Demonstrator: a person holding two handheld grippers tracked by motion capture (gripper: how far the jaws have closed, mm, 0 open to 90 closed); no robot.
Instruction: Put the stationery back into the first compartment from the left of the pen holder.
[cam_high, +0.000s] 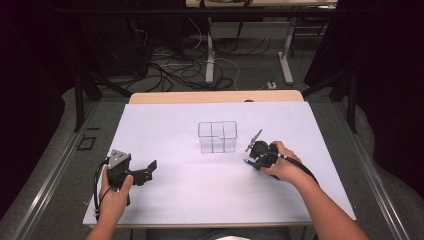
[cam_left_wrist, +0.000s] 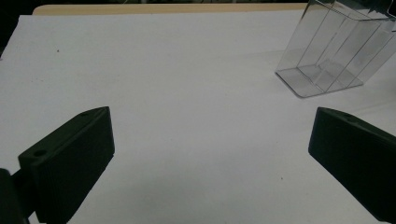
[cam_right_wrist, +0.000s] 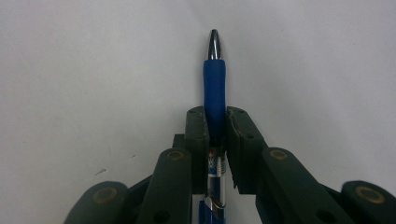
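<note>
Pen (cam_right_wrist: 214, 88) sits pinched between the jaws of my right gripper (cam_right_wrist: 215, 122), blue grip and silver tip sticking out past them toward the white tabletop (cam_right_wrist: 93, 70). Both pads press on its barrel, and the clear part of the body with its spring shows lower down between the linkages. From the high view, my right gripper (cam_high: 261, 155) lies just right of the clear bin (cam_high: 217, 136), near its front corner, with my hand wrapped around it and the cable trailing back along my forearm. A bit of the blue pen (cam_high: 247, 161) peeks out on the gripper's side toward me.

My left gripper (cam_high: 145, 173) rests well to the left of the bin and nearer to me, low over the tabletop (cam_high: 200, 190). Its jaws are spread wide with nothing between them. In the left gripper view, bare white surface lies between the two black pads (cam_left_wrist: 70, 163), and the bin (cam_left_wrist: 336, 51) stands ahead at upper right, its inner dividers visible through the clear walls.
</note>
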